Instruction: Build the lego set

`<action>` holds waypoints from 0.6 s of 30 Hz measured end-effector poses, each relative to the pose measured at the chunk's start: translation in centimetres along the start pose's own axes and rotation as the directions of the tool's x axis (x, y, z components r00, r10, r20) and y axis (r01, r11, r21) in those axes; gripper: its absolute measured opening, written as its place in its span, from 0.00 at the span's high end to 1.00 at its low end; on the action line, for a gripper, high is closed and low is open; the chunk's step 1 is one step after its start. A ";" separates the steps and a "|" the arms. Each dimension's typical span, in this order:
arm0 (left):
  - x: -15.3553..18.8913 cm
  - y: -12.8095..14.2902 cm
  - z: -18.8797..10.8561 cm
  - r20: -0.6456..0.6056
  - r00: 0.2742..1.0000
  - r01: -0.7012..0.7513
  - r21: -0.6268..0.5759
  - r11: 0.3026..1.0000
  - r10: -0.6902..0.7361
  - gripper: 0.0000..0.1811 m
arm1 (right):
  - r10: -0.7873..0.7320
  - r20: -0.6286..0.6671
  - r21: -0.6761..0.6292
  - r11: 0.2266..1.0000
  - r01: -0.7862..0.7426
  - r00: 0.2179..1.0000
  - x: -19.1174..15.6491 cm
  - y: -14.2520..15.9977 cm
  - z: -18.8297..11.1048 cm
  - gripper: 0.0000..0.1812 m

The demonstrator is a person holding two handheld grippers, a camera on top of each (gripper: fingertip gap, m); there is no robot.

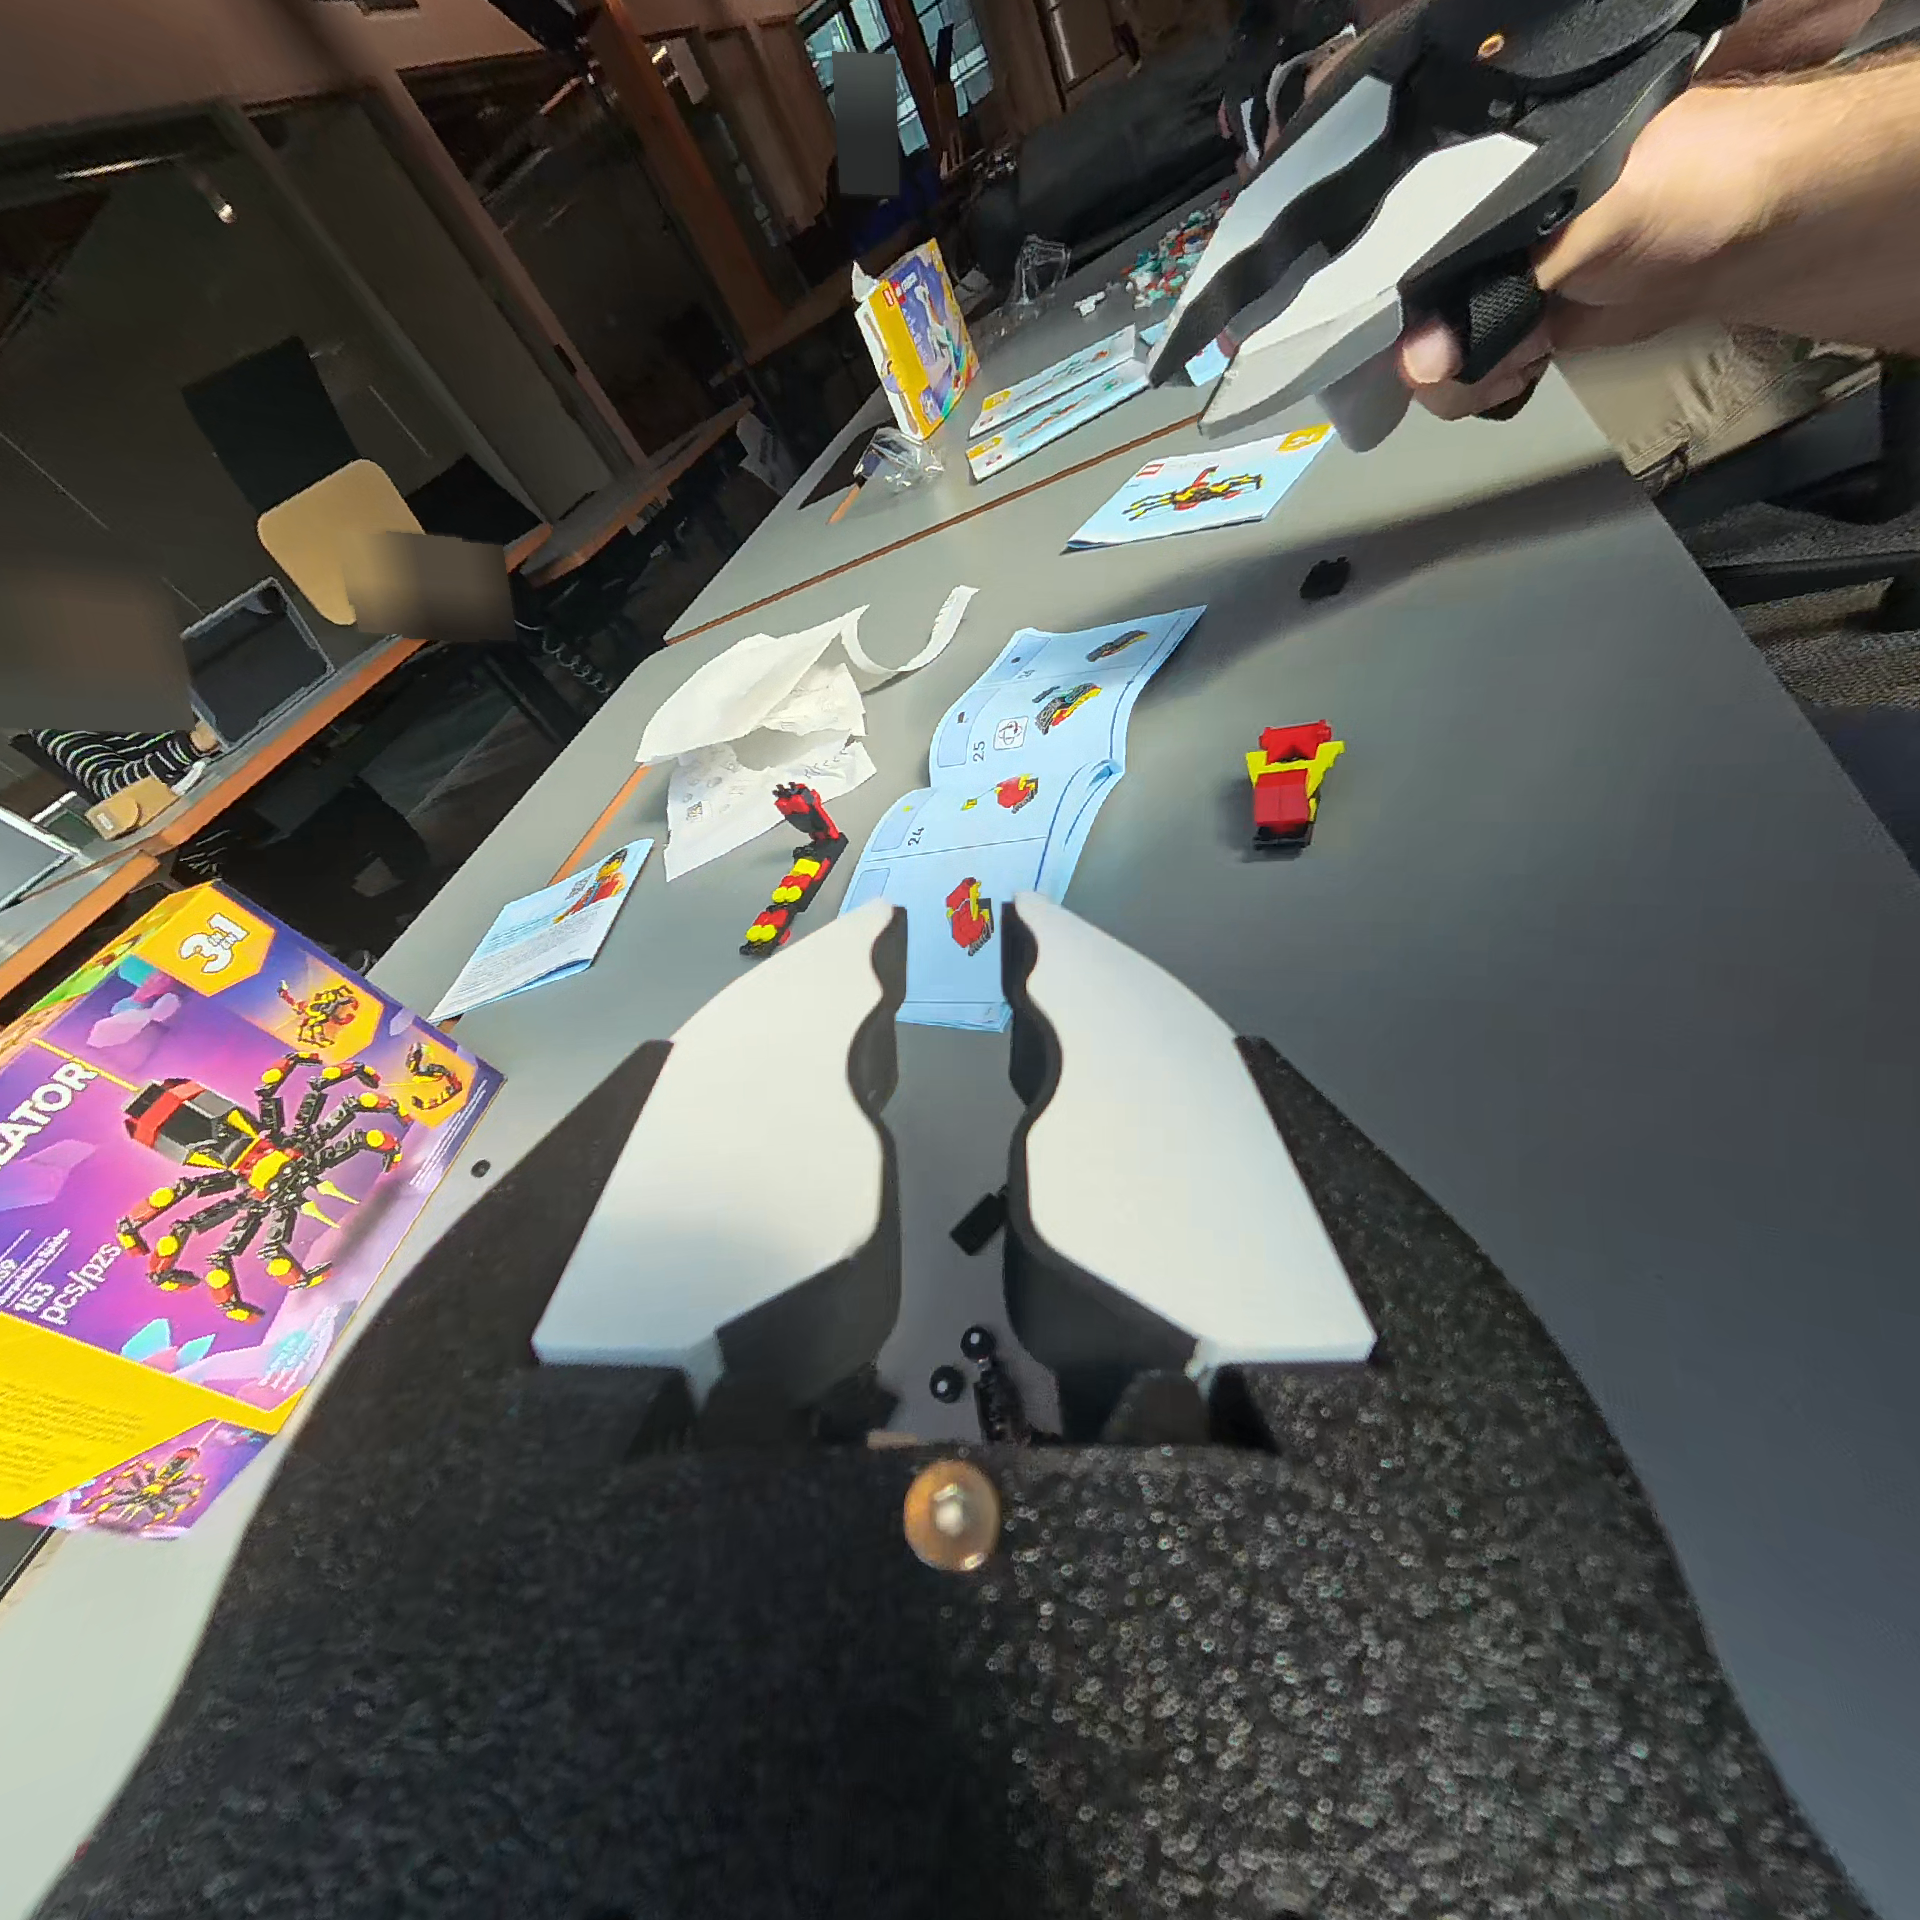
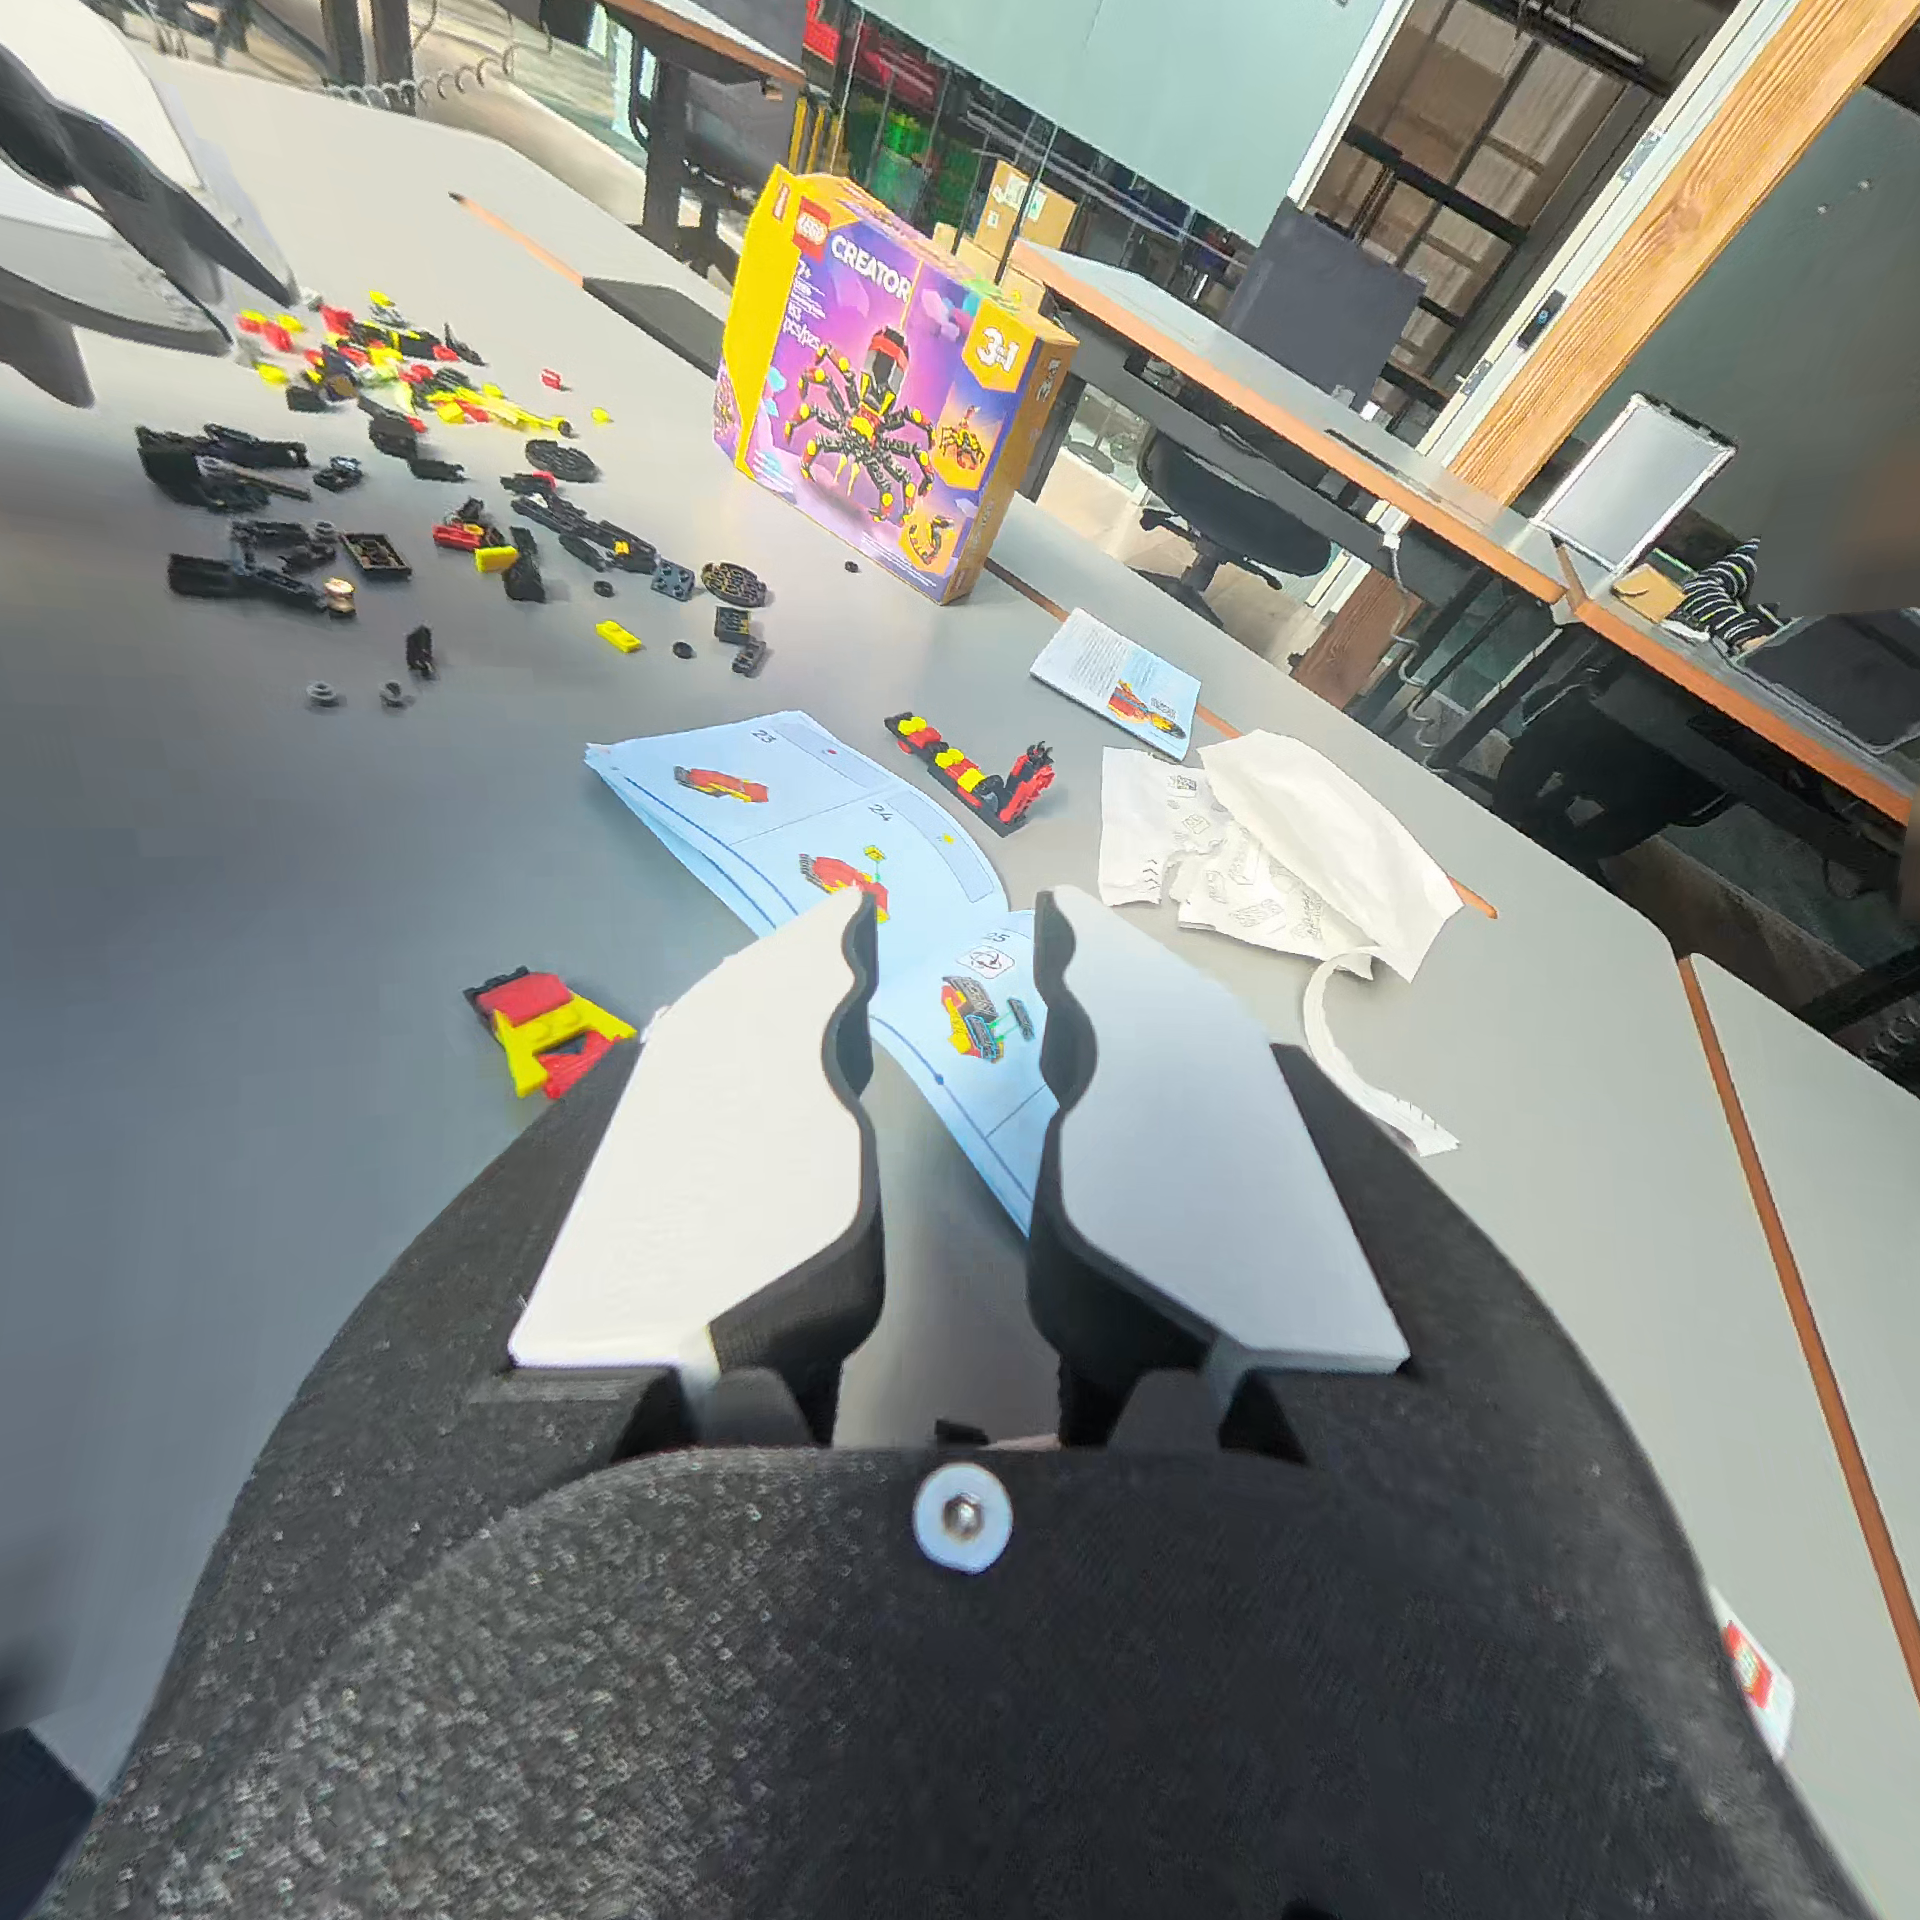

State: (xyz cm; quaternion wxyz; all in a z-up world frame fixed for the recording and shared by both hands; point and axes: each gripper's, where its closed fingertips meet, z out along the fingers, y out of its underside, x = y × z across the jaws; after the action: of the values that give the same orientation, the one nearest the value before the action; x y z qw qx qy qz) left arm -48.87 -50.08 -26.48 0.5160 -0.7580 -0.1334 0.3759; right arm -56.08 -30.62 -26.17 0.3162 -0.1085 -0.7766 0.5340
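Both grippers, left [image 1: 954, 914] and right [image 2: 954, 904], are hovering with jaws parted, gripping nothing. Beyond them, the glossy instruction booklet [image 2: 831, 852] is lying open on the grey bench [image 2: 260, 935], the blocky red-yellow sub-assembly [image 2: 545, 1029] just beside it.

Empty left tool [image 1: 954, 920], jaws apart, above open instr. booklet [image 1: 1023, 790] on grey table [image 1: 1455, 1039].
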 end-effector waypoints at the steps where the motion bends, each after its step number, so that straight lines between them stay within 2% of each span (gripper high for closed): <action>1: 0.3 0.0 0.1 0.003 1.000 -0.006 0.005 1.000 0.006 0.91 | 0.006 -0.015 0.005 1.000 -0.006 1.000 -0.6 -0.3 -0.6 0.84; 5: 1.0 0.2 0.4 0.048 0.995 -0.090 0.006 0.996 0.089 0.92 | 0.027 -0.073 0.027 0.999 -0.025 0.997 -2.3 -1.2 -2.4 0.84; 11: 1.8 -0.1 -0.3 0.042 0.999 -0.022 0.058 0.998 0.019 0.92 | 0.054 -0.103 0.021 0.998 -0.052 0.993 -4.3 -1.0 -3.5 0.84; 15: 2.8 0.5 -0.7 0.025 0.999 -0.043 0.037 0.998 0.042 0.92 | 0.067 -0.089 0.021 0.998 -0.065 0.994 -5.7 -1.1 -3.4 0.84; 18: 3.4 0.5 -2.0 0.020 1.000 -0.024 0.028 0.999 0.024 0.92 | 0.087 -0.032 0.001 0.996 -0.087 0.996 -7.1 -1.4 -2.8 0.84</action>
State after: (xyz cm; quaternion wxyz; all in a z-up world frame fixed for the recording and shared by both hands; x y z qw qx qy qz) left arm -45.22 -49.66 -27.96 0.5210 -0.7484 -0.1238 0.3913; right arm -48.68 -32.65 -26.95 0.3051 -0.1511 -0.7660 0.5453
